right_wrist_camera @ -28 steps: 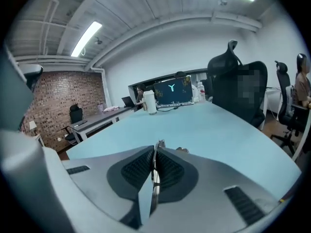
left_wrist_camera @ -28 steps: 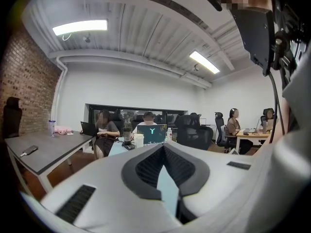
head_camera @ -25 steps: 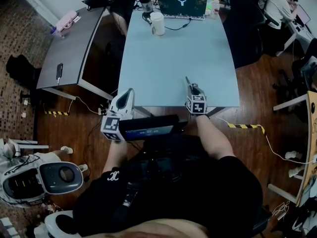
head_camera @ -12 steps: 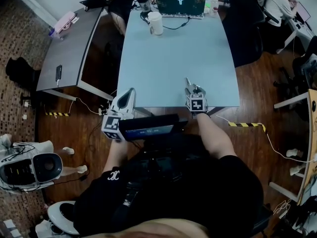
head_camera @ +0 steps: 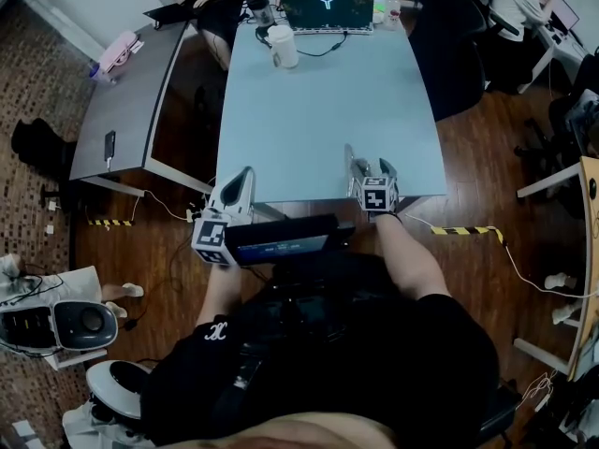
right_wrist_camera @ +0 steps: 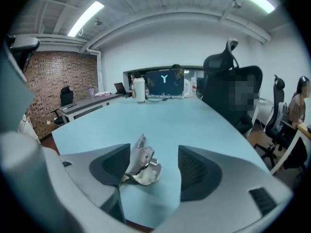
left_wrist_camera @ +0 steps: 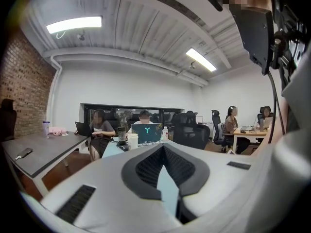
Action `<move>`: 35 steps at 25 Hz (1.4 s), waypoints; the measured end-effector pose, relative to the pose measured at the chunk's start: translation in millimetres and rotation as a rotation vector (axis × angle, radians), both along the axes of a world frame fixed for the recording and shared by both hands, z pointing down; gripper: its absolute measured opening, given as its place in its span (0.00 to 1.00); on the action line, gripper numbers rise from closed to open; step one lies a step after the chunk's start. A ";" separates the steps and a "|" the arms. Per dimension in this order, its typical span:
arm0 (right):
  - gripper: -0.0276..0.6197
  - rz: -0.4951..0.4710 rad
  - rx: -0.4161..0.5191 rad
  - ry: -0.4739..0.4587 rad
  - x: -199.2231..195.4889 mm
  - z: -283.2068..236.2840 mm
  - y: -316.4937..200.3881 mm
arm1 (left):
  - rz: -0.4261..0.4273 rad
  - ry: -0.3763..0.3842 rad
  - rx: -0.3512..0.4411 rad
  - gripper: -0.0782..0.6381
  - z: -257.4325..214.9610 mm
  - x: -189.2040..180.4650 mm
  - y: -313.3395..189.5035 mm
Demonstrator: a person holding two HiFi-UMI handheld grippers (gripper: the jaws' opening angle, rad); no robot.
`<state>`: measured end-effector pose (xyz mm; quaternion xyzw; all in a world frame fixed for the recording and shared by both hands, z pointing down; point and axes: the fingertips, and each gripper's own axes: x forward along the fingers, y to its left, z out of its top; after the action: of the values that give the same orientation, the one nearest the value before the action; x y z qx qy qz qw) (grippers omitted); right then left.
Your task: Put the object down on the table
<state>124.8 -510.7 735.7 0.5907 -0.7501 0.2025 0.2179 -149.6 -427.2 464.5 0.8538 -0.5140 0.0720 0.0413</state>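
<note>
The right gripper [right_wrist_camera: 163, 165] is opening its jaws, the metal piece [right_wrist_camera: 141, 166] between them on the table [right_wrist_camera: 184, 123]. It's best to back out toward 6 o'clock without nudging it. The left gripper [left_wrist_camera: 164, 152] is closed and empty.

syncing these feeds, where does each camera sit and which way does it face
Head view: on the person's head, facing steeply down at the table; shows torso, arms, left claw, right claw.
Left gripper view: on the left claw, looking along its shut jaws toward the laptop.
Right gripper view: on the right claw, low over the table, along opening jaws with a metal piece between them.
Shared: all three see the laptop and cup.
</note>
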 end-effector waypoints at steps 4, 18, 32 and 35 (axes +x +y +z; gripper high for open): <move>0.53 0.036 0.205 -0.048 22.4 -59.3 -6.8 | -0.013 -0.006 0.002 0.10 2.3 7.4 9.4; 0.01 -0.087 0.832 -0.250 64.0 -334.7 111.5 | -0.045 0.024 0.028 0.10 3.4 72.0 60.8; 0.01 -0.057 0.945 -0.163 43.8 -360.8 315.6 | 0.075 -0.001 0.113 0.10 -24.5 75.3 182.7; 0.01 -0.045 0.963 -0.179 25.5 -362.7 375.7 | 0.093 -0.002 0.109 0.10 -15.4 60.7 241.1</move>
<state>150.2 -135.0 373.0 0.5881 -0.7869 -0.1223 -0.1410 -88.9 -186.2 449.2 0.8776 -0.4770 0.0468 -0.0094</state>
